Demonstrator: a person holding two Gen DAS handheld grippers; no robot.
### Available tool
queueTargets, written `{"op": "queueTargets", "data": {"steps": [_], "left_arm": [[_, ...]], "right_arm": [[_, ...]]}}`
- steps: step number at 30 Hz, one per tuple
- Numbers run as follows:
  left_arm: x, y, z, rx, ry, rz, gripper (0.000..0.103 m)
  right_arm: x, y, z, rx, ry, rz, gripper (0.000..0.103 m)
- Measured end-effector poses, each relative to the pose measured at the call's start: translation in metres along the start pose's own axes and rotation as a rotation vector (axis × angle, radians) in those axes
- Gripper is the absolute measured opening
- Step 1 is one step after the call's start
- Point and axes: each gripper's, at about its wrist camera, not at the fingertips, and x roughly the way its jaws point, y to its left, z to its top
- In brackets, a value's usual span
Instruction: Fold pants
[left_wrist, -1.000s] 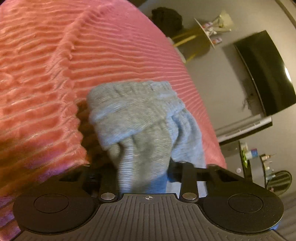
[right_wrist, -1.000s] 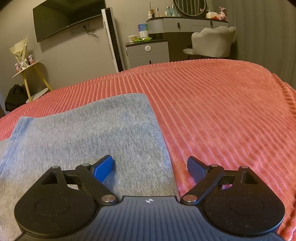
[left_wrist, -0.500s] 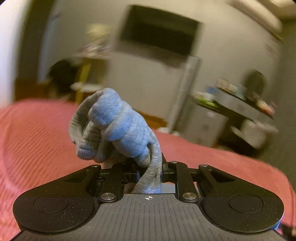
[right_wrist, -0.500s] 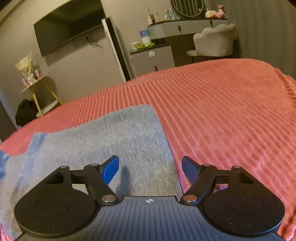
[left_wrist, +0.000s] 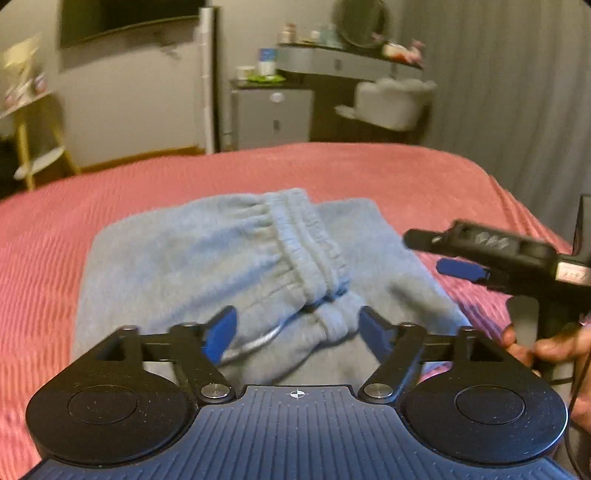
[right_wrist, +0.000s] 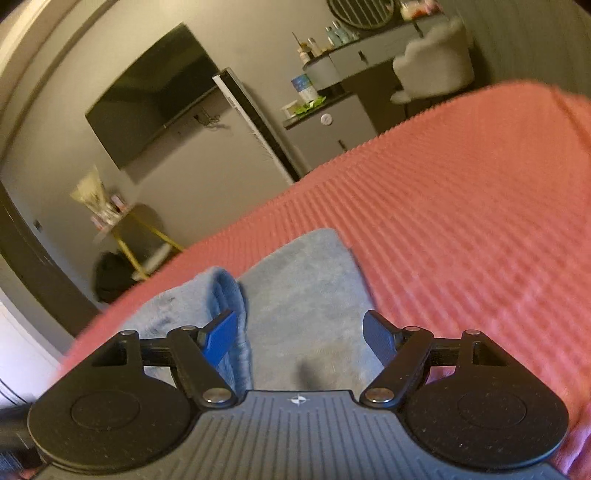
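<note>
The grey-blue pants (left_wrist: 229, 258) lie folded on the pink ribbed bedspread (left_wrist: 406, 177), their gathered elastic band (left_wrist: 310, 247) on top. My left gripper (left_wrist: 297, 332) is open just above the pants, holding nothing. My right gripper (left_wrist: 460, 267) shows at the right in the left wrist view, held by a hand over the pants' right edge. In the right wrist view my right gripper (right_wrist: 301, 336) is open and empty above the pants (right_wrist: 314, 295), with the folded edge (right_wrist: 229, 291) by its left finger.
The bedspread (right_wrist: 461, 206) stretches to the right and far side. Beyond the bed stand a dresser with a mirror (left_wrist: 347, 66), a pale chair (left_wrist: 391, 99), a wall TV (right_wrist: 155, 92) and a yellow side table (right_wrist: 136, 236).
My left gripper has let go of the bunched pants and opened; the pants now lie folded over on the bed. My right gripper has lifted and tilted, still open.
</note>
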Motion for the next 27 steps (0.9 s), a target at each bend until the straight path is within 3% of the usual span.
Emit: {"op": "queueTargets", "data": {"steps": [2,5,7,9,11,13,19,20,21,22,24,27], "left_arm": [[-0.004,0.020,-0.007,-0.079,-0.010,0.037,0.083],[-0.013,0.062,-0.028,-0.209,-0.005,0.199,0.083],[-0.009,0.085,-0.033,-0.285,0.028,0.297,0.083],[-0.002,0.102,-0.042,-0.364,0.064,0.346,0.081],[0.006,0.117,-0.046,-0.469,0.100,0.282,0.079],[0.008,0.125,-0.049,-0.529,0.071,0.230,0.079],[0.006,0.136,-0.058,-0.585,0.020,0.183,0.079],[0.003,0.140,-0.061,-0.612,0.003,0.167,0.079],[-0.004,0.144,-0.065,-0.632,-0.011,0.156,0.079],[-0.004,0.144,-0.066,-0.647,-0.024,0.142,0.079],[-0.008,0.148,-0.071,-0.662,-0.038,0.115,0.079],[0.003,0.146,-0.062,-0.655,-0.028,0.107,0.079]], "right_arm": [[0.001,-0.005,0.001,0.080,0.040,0.084,0.077],[0.011,-0.006,-0.002,0.176,0.161,0.208,0.080],[0.026,0.000,-0.009,0.194,0.269,0.222,0.084],[0.038,0.006,-0.015,0.198,0.317,0.173,0.084],[0.051,0.012,-0.018,0.208,0.345,0.152,0.091],[0.060,0.022,-0.019,0.212,0.363,0.165,0.099],[0.094,0.047,-0.016,0.213,0.441,0.151,0.099],[0.098,0.048,-0.015,0.240,0.446,0.152,0.095],[0.101,0.049,-0.014,0.262,0.449,0.176,0.083],[0.104,0.050,-0.014,0.280,0.456,0.197,0.047],[0.109,0.047,-0.017,0.335,0.462,0.207,0.048],[0.119,0.049,-0.024,0.340,0.490,0.196,0.060]]}}
